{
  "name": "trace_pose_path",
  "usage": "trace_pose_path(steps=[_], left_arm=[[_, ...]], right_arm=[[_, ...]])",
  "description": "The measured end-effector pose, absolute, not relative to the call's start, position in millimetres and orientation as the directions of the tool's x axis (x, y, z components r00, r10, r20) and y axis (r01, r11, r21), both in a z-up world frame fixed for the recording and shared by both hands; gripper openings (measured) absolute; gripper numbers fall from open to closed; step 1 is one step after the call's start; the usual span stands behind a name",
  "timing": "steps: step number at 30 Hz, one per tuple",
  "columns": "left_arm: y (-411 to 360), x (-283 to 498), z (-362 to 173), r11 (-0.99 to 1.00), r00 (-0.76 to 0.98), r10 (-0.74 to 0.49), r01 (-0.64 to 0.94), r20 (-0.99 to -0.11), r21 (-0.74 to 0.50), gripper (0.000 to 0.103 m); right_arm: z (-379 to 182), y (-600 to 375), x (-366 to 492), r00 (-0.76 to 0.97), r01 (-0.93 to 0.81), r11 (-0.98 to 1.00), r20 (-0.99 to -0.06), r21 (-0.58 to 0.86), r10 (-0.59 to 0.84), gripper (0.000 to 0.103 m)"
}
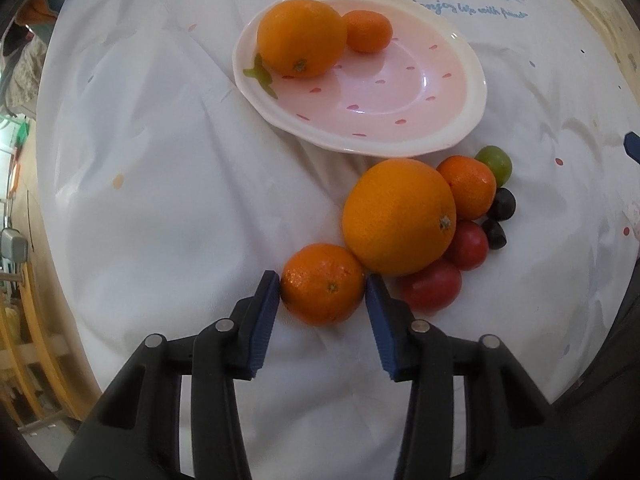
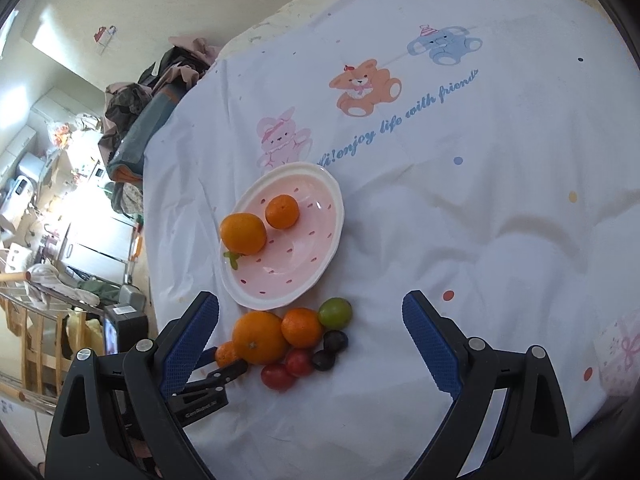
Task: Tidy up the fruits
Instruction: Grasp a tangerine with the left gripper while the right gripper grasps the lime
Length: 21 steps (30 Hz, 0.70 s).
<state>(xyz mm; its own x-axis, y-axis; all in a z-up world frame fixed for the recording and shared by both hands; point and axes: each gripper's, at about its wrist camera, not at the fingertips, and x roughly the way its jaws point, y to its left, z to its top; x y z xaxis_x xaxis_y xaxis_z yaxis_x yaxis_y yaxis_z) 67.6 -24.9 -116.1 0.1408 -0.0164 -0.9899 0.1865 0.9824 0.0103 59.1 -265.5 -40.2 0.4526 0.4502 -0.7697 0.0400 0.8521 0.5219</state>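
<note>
Left wrist view. Nearest the lens, my left gripper (image 1: pixel 322 286) has its blue pads (image 1: pixel 262 322) set against both sides of a small mandarin (image 1: pixel 323 284), so it is clamped on that fruit. The mandarin sits on the white printed cloth (image 1: pixel 160 200), touching a large orange (image 1: pixel 399 216) behind it. Around the large orange, on its right: a second mandarin (image 1: pixel 468 186), a green grape (image 1: pixel 494 164), two dark grapes (image 1: pixel 502 205) one behind the other, and two red tomatoes (image 1: pixel 432 290), the nearer one just beside my right-hand pad. Further back lies the pink strawberry plate (image 1: pixel 400 92), cream rim, red speckles. On its left part: one orange (image 1: pixel 301 38) and one small mandarin on the plate (image 1: pixel 367 31), touching each other. The rest of the plate is bare. A blue tip at the right edge is too small to identify.

Right wrist view. Right gripper (image 2: pixel 311 338) hangs above the cloth (image 2: pixel 480 200) with its jaws standing wide, nothing between the pads. Between and beyond its fingers (image 2: pixel 188 346) I see the loose fruit pile: large orange (image 2: pixel 258 338), second mandarin (image 2: pixel 302 327), green grape (image 2: pixel 335 313), dark grapes (image 2: pixel 335 341), tomatoes (image 2: pixel 278 376). The gripped mandarin (image 2: pixel 226 354) shows at the pile's left edge, partly hidden by my right gripper's left finger, with the left gripper (image 2: pixel 220 376) dark below it. The plate (image 2: pixel 320 264) lies just beyond the pile, with the orange (image 2: pixel 243 234) and mandarin (image 2: pixel 282 212) on its far-left part. Printed bears and blue lettering lie further up the cloth. A cluttered room shows at left.
</note>
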Motion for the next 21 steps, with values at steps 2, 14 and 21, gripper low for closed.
trace_pose_path(steps=[2, 14, 21], left_arm=[[-25, 64, -112, 0.982, 0.151, -0.018, 0.190, -0.988, 0.011, 0.037], [11, 45, -43, 0.988, 0.326, -0.151, 0.037, -0.933, -0.147, 0.036], [14, 54, -33, 0.986, 0.372, -0.157, 0.008, -0.915, -0.166, 0.036]], right_arm=[[-40, -266, 59, 0.453, 0.040, 0.850, -0.767, 0.526, 0.453, 0.096], [-84, -270, 74, 0.270, 0.164, 0.755, -0.765, 0.635, 0.585, 0.087], [-128, -259, 97, 0.172, 0.281, 0.751, -0.802, 0.597, 0.573, 0.060]])
